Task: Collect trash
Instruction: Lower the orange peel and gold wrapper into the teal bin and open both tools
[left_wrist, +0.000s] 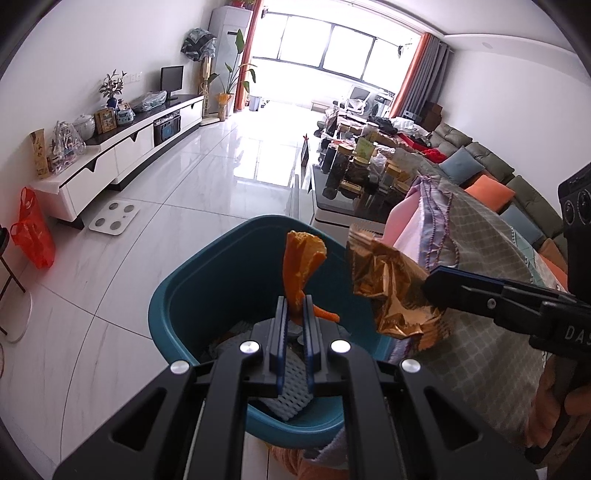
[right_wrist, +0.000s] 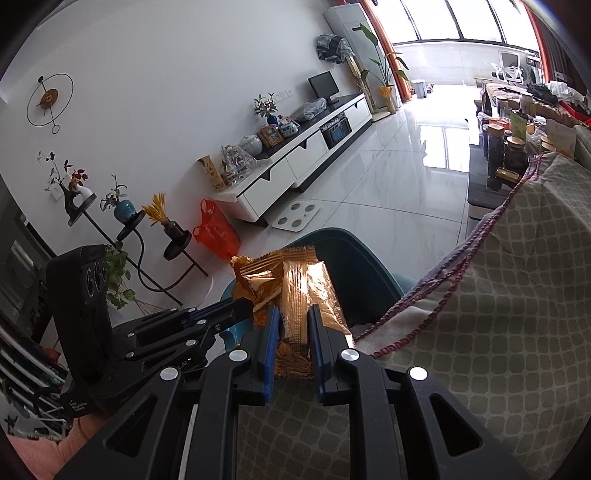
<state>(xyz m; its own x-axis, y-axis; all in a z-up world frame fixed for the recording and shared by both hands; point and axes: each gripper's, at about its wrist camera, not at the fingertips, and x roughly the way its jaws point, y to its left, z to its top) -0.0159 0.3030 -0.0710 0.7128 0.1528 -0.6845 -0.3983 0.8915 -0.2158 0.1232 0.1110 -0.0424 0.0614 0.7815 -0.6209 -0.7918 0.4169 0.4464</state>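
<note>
Beside a seat draped in a grey patterned cover (left_wrist: 476, 266) with a braided purple edge, a teal bin (left_wrist: 207, 280) stands on the pale tiled floor (left_wrist: 177, 206). Its rim shows as a wide curved lip in the left wrist view, and inside lie white foam netting (left_wrist: 291, 395) and other scraps too dark to tell apart. In the right wrist view only part of the bin's far wall (right_wrist: 354, 266) shows behind the wrapper.

The 2 grippers hang over the bin, close together. The right gripper (right_wrist: 291, 314) pinches a crumpled gold foil wrapper (right_wrist: 295, 284) between its blue pads; the wrapper runs up the gap between the 2 fingers and fans out well past the tips. From the left wrist view the same wrapper (left_wrist: 388, 288) hangs from that gripper's tip (left_wrist: 430, 284) over the bin's right rim, against the cover.

The left gripper (left_wrist: 294, 306) has its jaws pressed nearly together on a strip of orange peel (left_wrist: 301, 266). The peel stands up from between the fingertips, curling at the top, and 1 small end pokes out to the right of the fingers. It sits above the bin's open mouth.
</note>
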